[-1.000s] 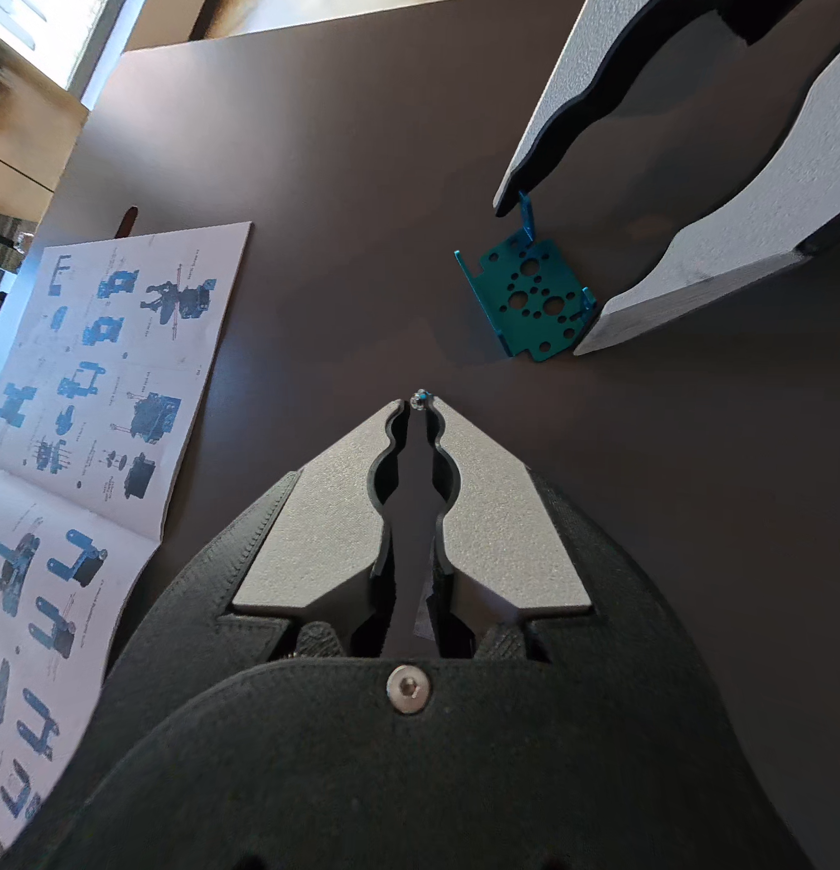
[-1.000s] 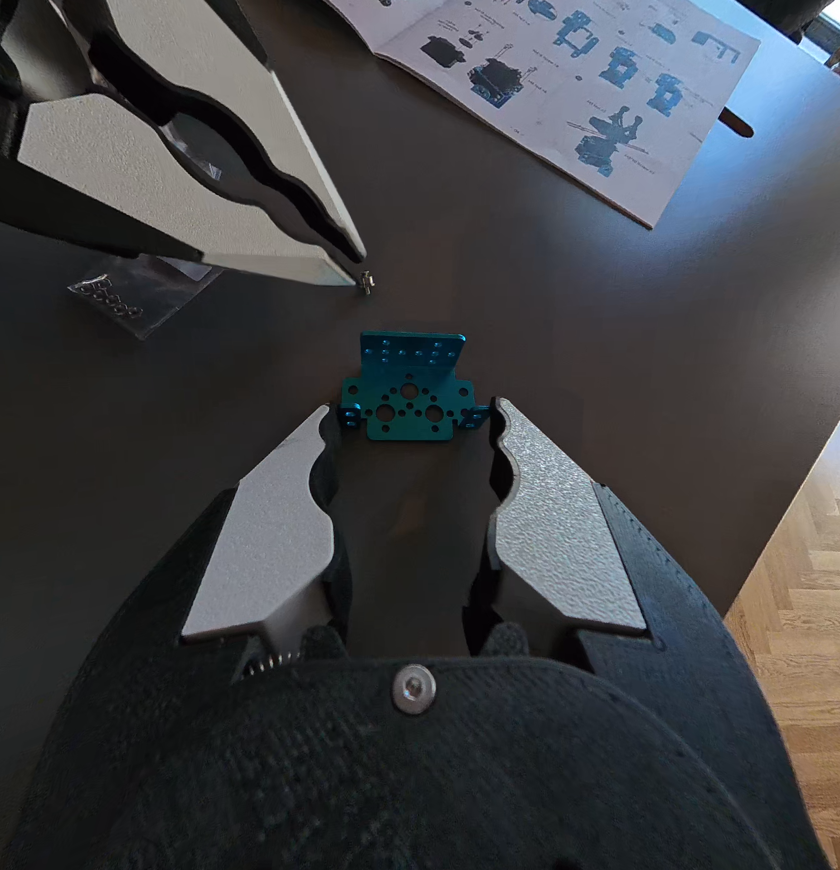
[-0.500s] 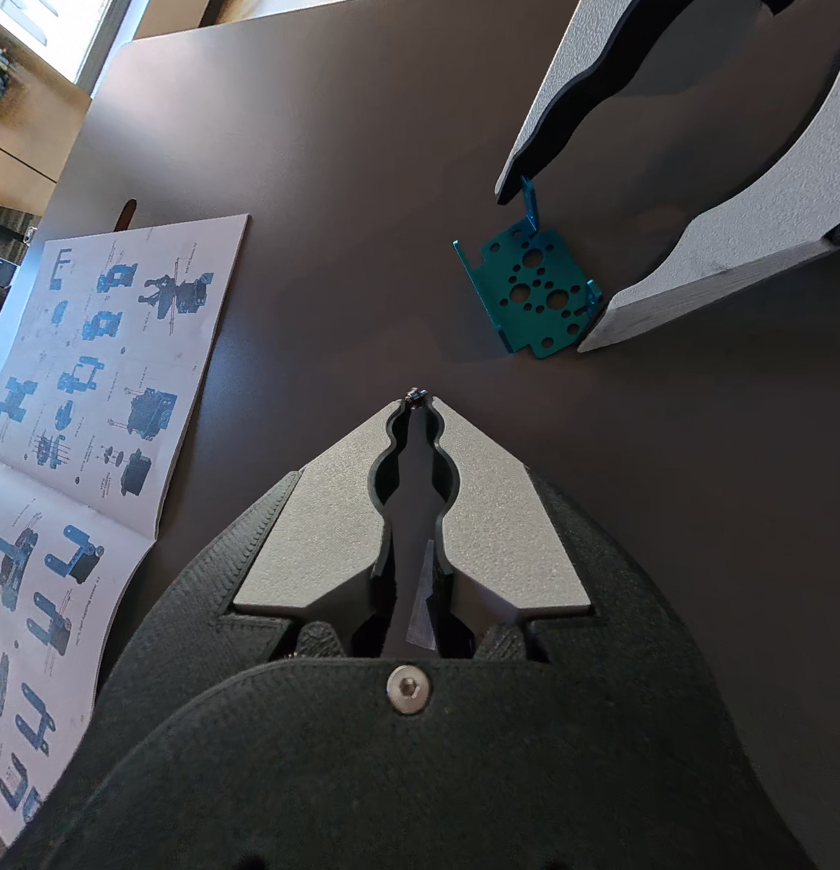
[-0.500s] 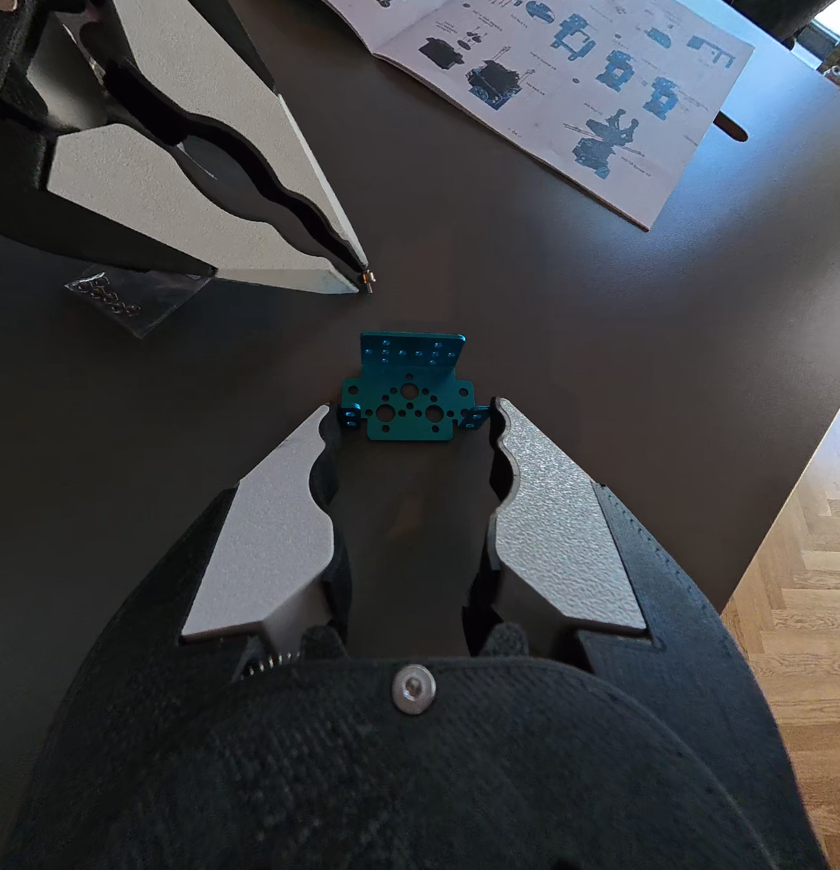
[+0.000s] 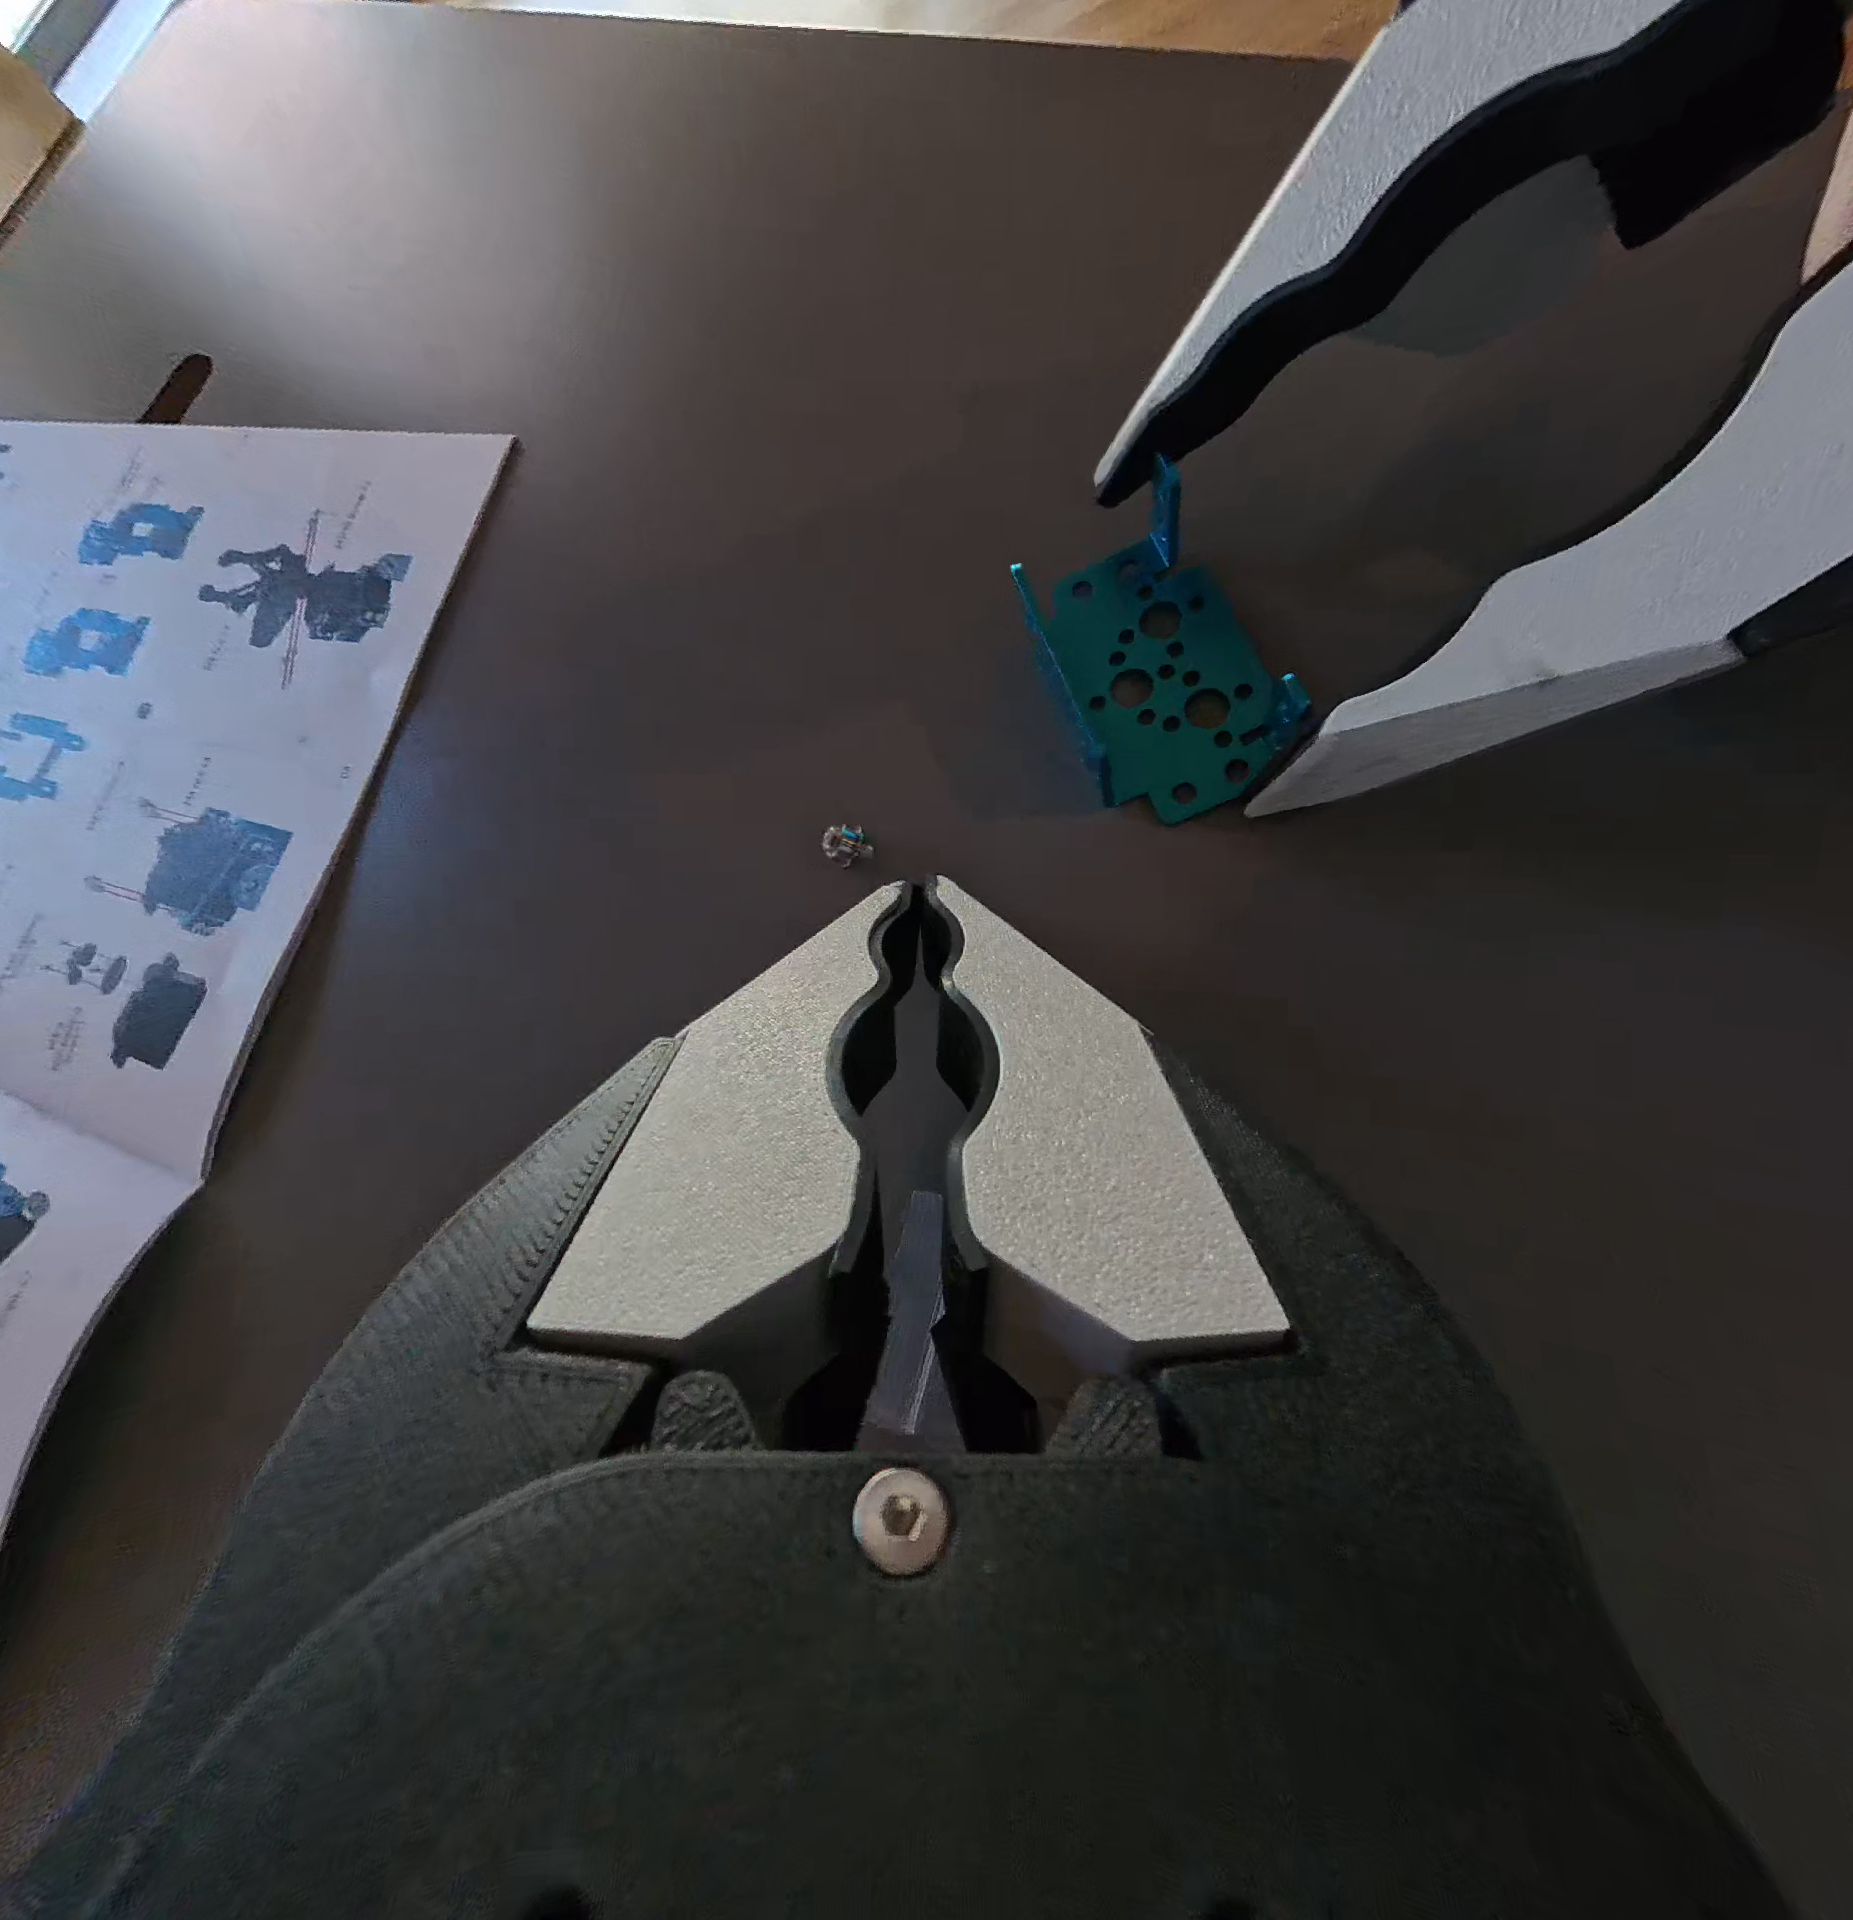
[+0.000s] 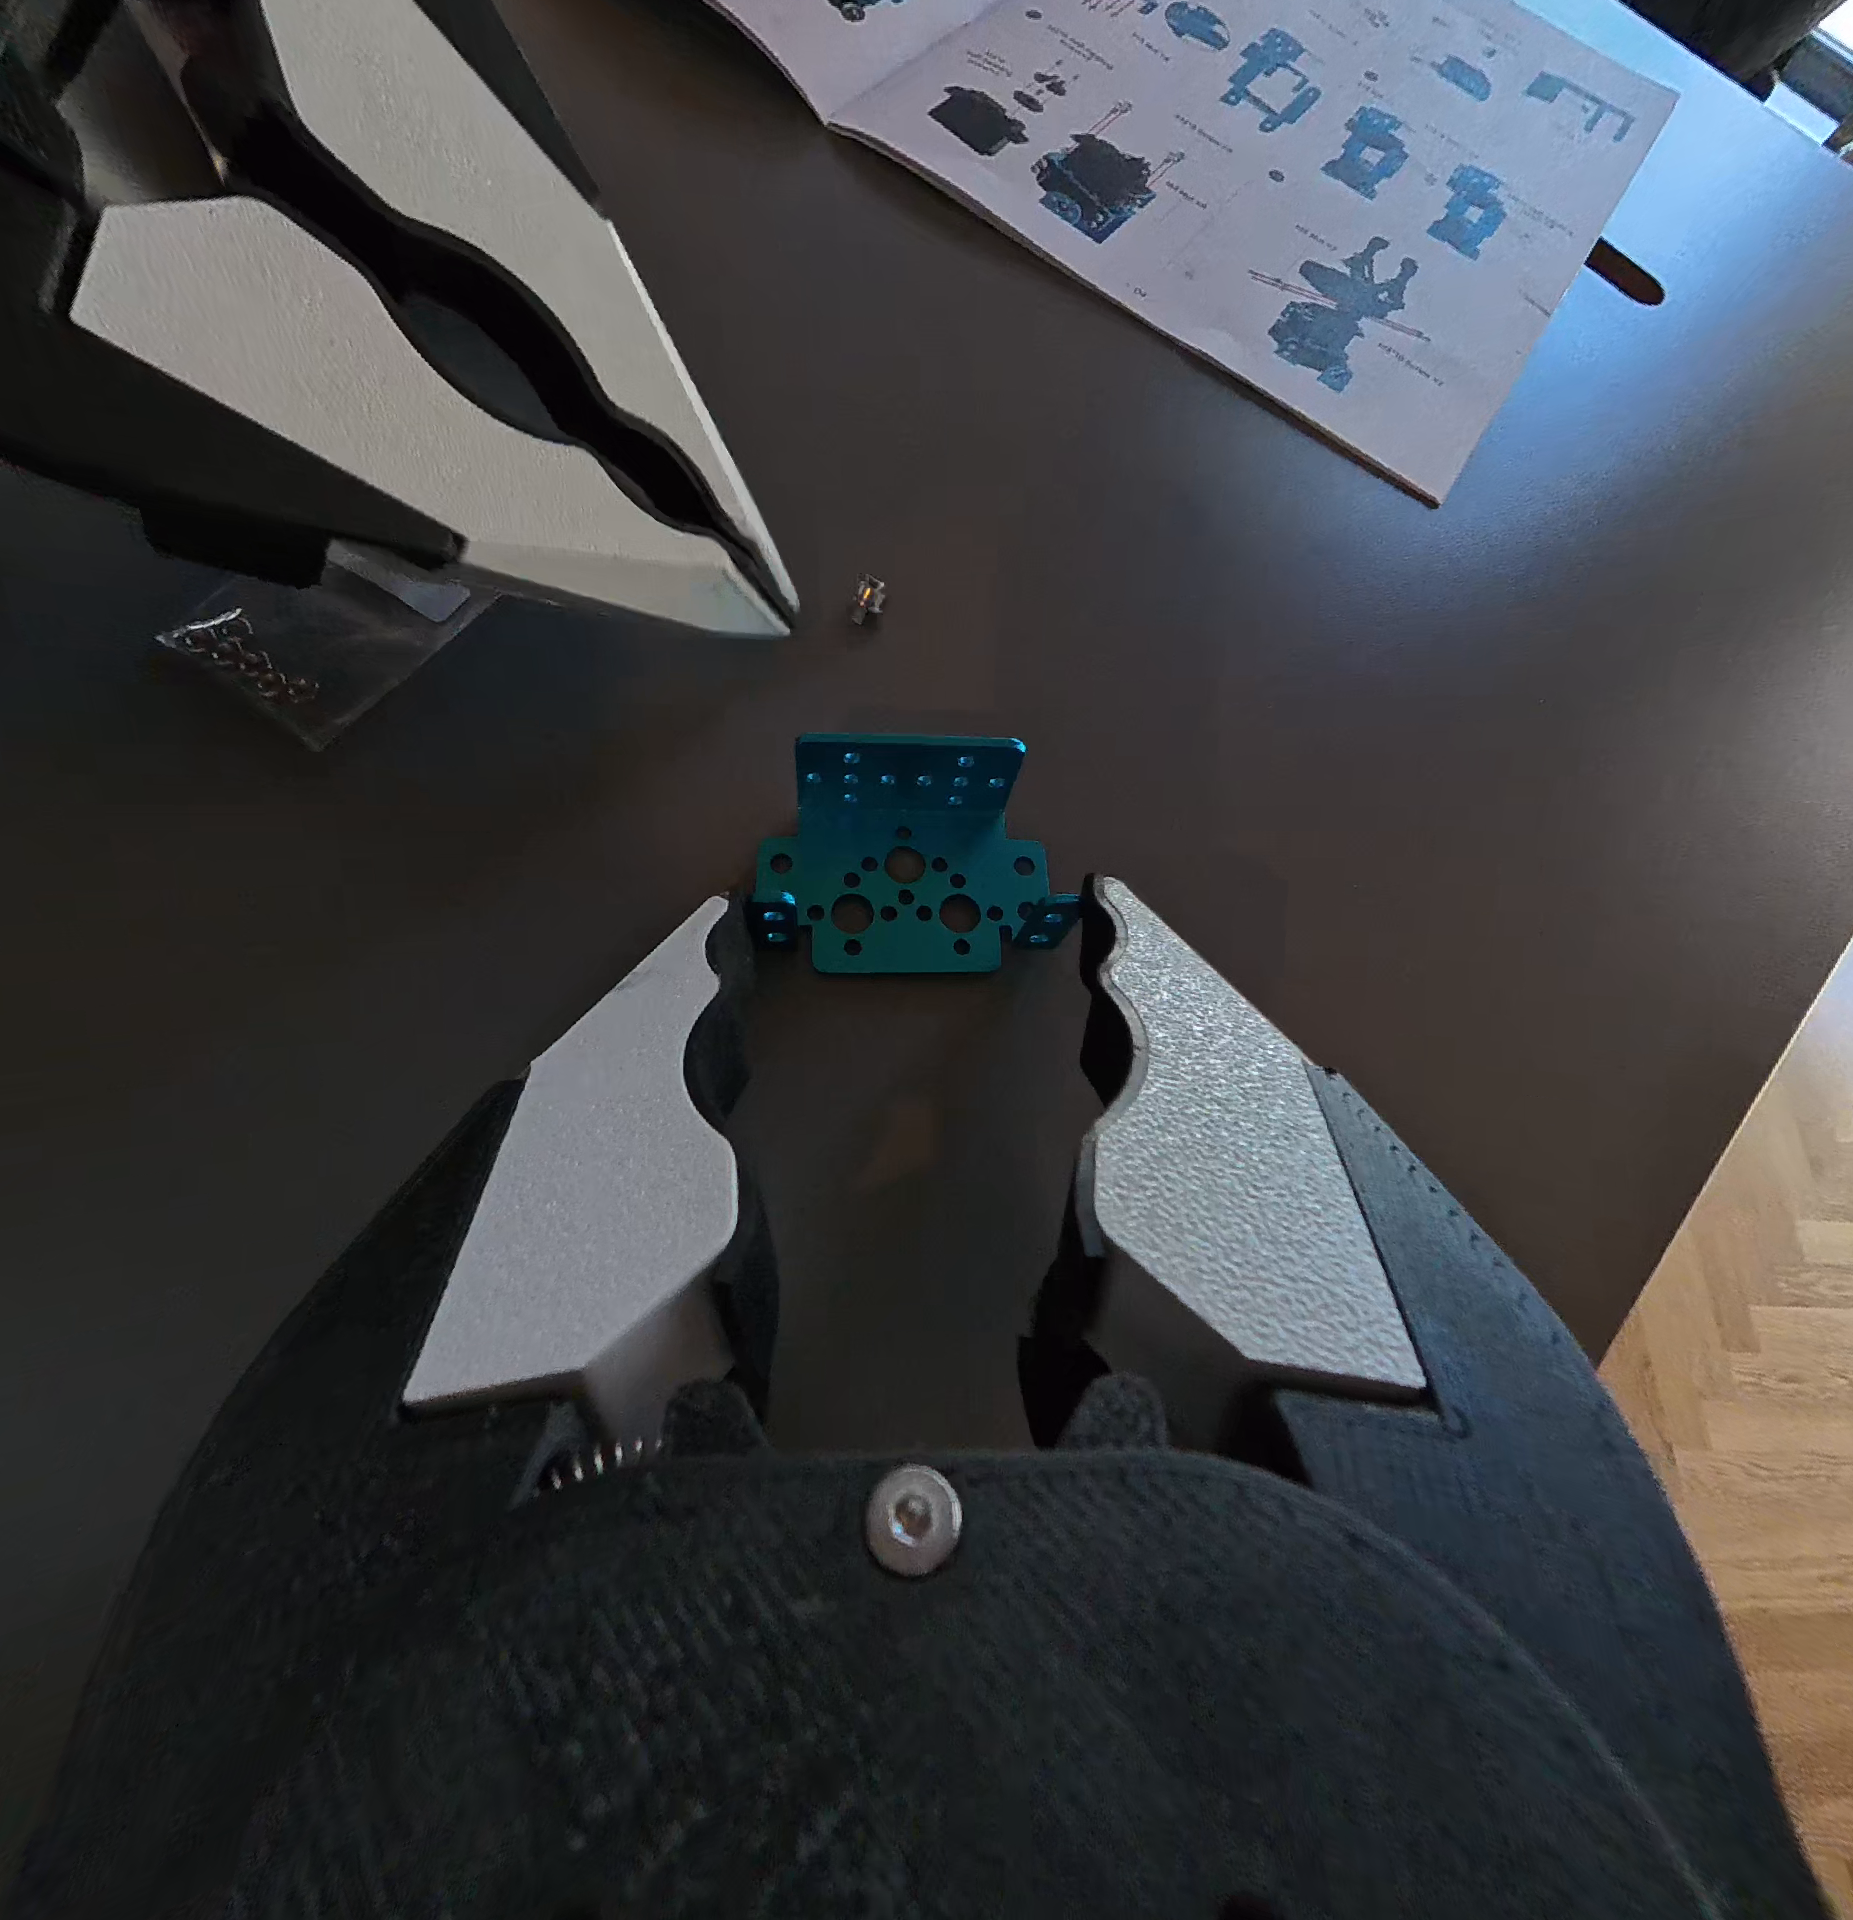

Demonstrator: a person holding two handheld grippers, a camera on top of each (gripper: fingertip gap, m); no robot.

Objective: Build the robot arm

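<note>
Teal-blue metal, a small perforated bracket (image 6: 906,883) lies flat at the centre of the right wrist view, its upright flange on the far side and its two little side tabs between the tips of my right jaws (image 6: 906,914); the jaws stand wide, each tip touching or just beside a tab, and I cannot tell which. In the left wrist view the same bracket (image 5: 1161,675) sits in the upper right of the frame, with those jaws reaching in from the corner. A tiny silvery screw (image 5: 847,844) rests loose on the dark brown surface (image 5: 693,312) just beyond the tips of my left jaws (image 5: 922,888), slightly to their left; these jaws are closed together with nothing between them. From the right wrist view the screw (image 6: 870,600) shows just right of that closed point, above the bracket. An open instruction booklet (image 5: 153,727) with blue and black drawings lies along the left edge of the left view. A clear plastic bag of small parts (image 6: 278,665) lies at the left of the right view, partly under my left jaws.
</note>
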